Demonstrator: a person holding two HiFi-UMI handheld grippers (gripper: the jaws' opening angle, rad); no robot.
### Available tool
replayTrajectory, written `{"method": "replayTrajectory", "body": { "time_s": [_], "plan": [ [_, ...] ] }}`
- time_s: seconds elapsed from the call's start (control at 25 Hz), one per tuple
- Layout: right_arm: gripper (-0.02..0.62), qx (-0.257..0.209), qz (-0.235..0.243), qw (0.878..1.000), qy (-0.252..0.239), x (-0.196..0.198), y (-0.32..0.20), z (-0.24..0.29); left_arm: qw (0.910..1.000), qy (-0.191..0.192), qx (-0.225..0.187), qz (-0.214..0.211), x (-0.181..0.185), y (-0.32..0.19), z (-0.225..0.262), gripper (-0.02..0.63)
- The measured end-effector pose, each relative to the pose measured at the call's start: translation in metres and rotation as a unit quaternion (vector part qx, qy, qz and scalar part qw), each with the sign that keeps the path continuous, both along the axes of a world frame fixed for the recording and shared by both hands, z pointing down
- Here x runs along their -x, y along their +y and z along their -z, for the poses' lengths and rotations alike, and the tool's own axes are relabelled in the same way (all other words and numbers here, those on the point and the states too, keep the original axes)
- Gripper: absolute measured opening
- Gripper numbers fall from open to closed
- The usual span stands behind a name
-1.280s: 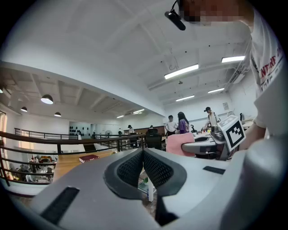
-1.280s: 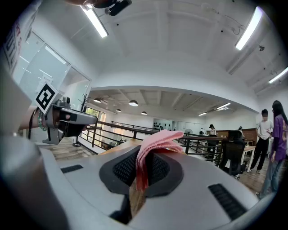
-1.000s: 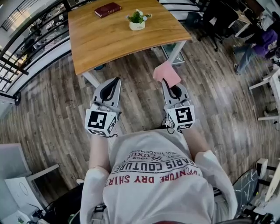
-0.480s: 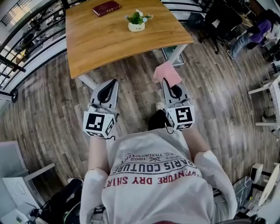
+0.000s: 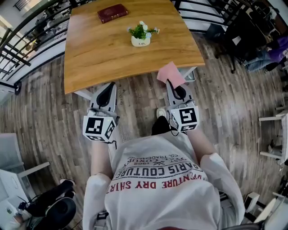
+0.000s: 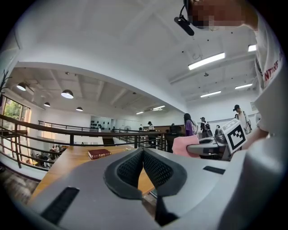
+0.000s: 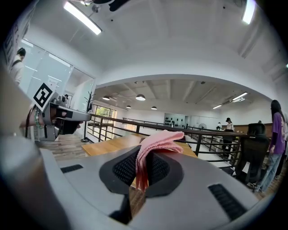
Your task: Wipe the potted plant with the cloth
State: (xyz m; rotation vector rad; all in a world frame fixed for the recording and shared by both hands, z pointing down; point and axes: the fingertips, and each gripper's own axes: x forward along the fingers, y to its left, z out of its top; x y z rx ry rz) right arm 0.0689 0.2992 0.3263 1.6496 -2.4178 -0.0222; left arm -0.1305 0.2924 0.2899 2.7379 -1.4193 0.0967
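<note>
The table [image 5: 103, 49] was orange-brown wood; the book [image 5: 112, 12] was dark red; the pot [image 5: 140, 42] was white, and the plant [image 5: 139, 30] was green with small white flowers; the cloth [image 5: 170, 74] was pink; the left gripper [image 5: 109, 85] and the right gripper [image 5: 171, 84] were grey with black dotted pads; their cubes [image 5: 98, 127] were white with black squares; the floor [image 5: 45, 108] was grey-brown planks; the shirt [image 5: 162, 193] was white with red and dark letters.

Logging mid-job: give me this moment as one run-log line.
stage: pre-wipe | left gripper: shut, empty | right gripper: shut on pink cloth | potted plant: on wooden table, untouched
</note>
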Motion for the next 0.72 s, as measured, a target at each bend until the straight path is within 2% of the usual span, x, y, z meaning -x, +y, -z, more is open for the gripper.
{"method": "replayTrajectory", "body": {
  "time_s": [0.4,0.52,0.72],
  "plan": [
    [0.037,0.005,0.08,0.997,0.013,-0.1,-0.158,0.004,0.9973,-0.005,-0.001,0.073,-0.102,-0.124,0.003,0.017],
    [0.037,0.019,0.098,0.995,0.016,-0.115,-0.187,-0.007,0.9954,-0.014,0.013,0.093,-0.117,-0.144,-0.006,0.017],
    [0.037,0.055,0.116,0.991,0.036,-0.126,-0.227,-0.038,0.9916,-0.027,0.045,0.118,-0.122,-0.172,-0.029,0.017]
  ]
}}
